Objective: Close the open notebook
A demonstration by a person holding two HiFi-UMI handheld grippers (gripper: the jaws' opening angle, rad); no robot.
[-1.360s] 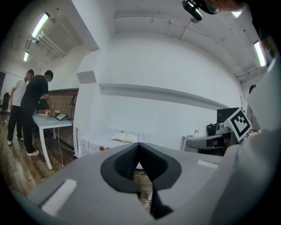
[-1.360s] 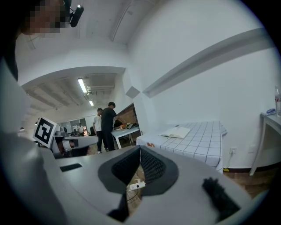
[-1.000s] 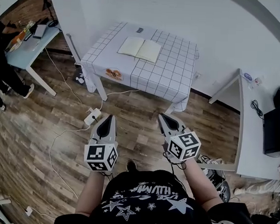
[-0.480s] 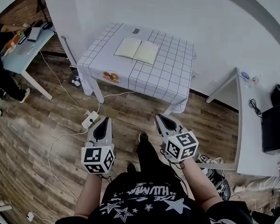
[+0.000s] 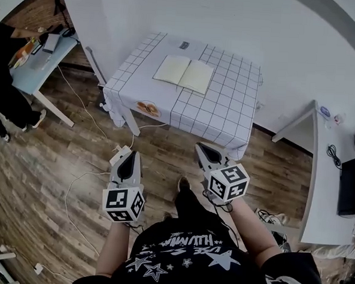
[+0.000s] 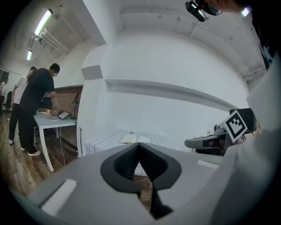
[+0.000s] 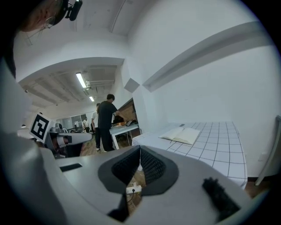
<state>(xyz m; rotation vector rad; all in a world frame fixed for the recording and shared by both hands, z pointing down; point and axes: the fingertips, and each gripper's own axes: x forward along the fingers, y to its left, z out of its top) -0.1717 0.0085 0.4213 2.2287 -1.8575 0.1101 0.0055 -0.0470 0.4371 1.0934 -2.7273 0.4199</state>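
Note:
An open notebook (image 5: pixel 184 73) with cream pages lies flat near the far side of a table (image 5: pixel 227 120) covered in a white grid-patterned cloth. It also shows ahead as the notebook (image 6: pixel 135 139) in the left gripper view and the notebook (image 7: pixel 181 134) in the right gripper view. My left gripper (image 5: pixel 129 159) and right gripper (image 5: pixel 204 151) hang over the wooden floor, short of the table's near edge. Both are shut, tips touching, with nothing between them.
A light blue table (image 5: pixel 35 60) with a laptop stands at the left, with a person in black (image 5: pixel 6 98) beside it. A power strip (image 5: pixel 120 153) and cables lie on the floor near the table's left legs. A white desk (image 5: pixel 331 178) with a monitor stands at the right.
I have walked toward the grid-cloth table; it and the notebook now sit nearer and larger. Both grippers came forward with me and stay shut.

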